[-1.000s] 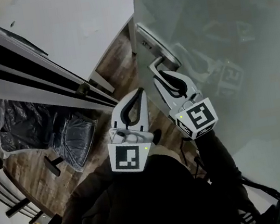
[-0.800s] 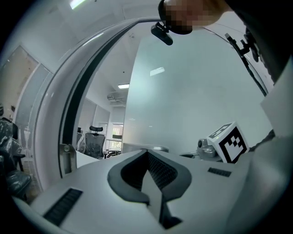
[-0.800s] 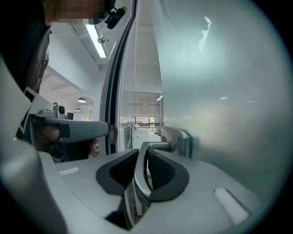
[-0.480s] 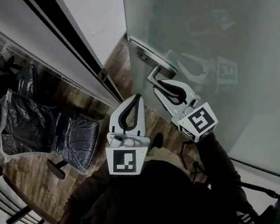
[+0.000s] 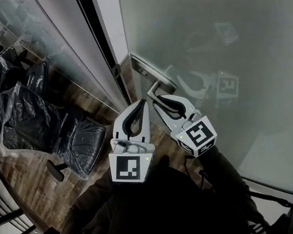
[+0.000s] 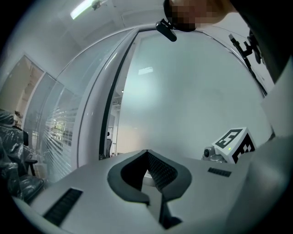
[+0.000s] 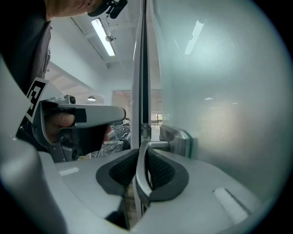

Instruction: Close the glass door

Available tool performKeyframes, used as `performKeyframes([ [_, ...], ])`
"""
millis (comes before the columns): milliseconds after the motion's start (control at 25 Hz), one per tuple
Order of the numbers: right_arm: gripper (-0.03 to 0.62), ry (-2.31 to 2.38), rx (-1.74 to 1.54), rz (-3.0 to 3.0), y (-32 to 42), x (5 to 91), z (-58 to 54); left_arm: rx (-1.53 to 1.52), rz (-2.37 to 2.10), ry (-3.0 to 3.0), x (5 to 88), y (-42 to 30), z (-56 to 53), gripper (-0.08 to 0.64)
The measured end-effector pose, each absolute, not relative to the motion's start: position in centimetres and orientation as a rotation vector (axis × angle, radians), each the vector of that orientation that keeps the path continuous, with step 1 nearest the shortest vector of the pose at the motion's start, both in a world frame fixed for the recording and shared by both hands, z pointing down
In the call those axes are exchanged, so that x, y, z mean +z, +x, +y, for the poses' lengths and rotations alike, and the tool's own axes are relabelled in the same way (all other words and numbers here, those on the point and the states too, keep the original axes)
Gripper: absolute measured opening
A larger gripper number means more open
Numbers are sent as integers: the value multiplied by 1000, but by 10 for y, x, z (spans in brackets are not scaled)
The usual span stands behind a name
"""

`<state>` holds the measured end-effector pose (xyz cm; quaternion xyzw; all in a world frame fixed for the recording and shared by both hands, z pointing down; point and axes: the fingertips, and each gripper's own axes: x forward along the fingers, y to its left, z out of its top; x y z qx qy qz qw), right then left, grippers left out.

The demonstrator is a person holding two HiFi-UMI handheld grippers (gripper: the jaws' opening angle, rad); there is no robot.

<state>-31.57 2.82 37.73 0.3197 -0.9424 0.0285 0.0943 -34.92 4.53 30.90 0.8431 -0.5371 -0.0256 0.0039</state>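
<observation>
The frosted glass door (image 5: 222, 35) fills the right of the head view, its free edge close to the dark door frame (image 5: 88, 18). My right gripper (image 5: 158, 99) is shut on the metal lever handle (image 5: 155, 87). In the right gripper view the handle (image 7: 139, 173) runs between the pads of the right gripper (image 7: 143, 154), out from its mount plate (image 7: 177, 139) on the door (image 7: 219, 91). My left gripper (image 5: 143, 104) hangs shut and empty just left of the handle, and in its own view the left gripper (image 6: 147, 153) faces the door (image 6: 192, 87).
Several black plastic-wrapped chairs (image 5: 29, 105) stand on the wooden floor (image 5: 32, 181) to the left. A glass partition (image 5: 64, 49) runs beside the door frame. The person's dark sleeves (image 5: 167, 209) fill the bottom of the head view.
The door has swung toward the frame with the right gripper on its handle, and the gap has narrowed. The white table seen through the opening is out of sight.
</observation>
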Motion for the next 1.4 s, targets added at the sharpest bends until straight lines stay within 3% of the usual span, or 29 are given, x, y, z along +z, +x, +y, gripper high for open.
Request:
performKeyframes([
  [1400,61,820,99,-2847,-332,372,57,-37,-1832,2590,294,-353,73,-3],
])
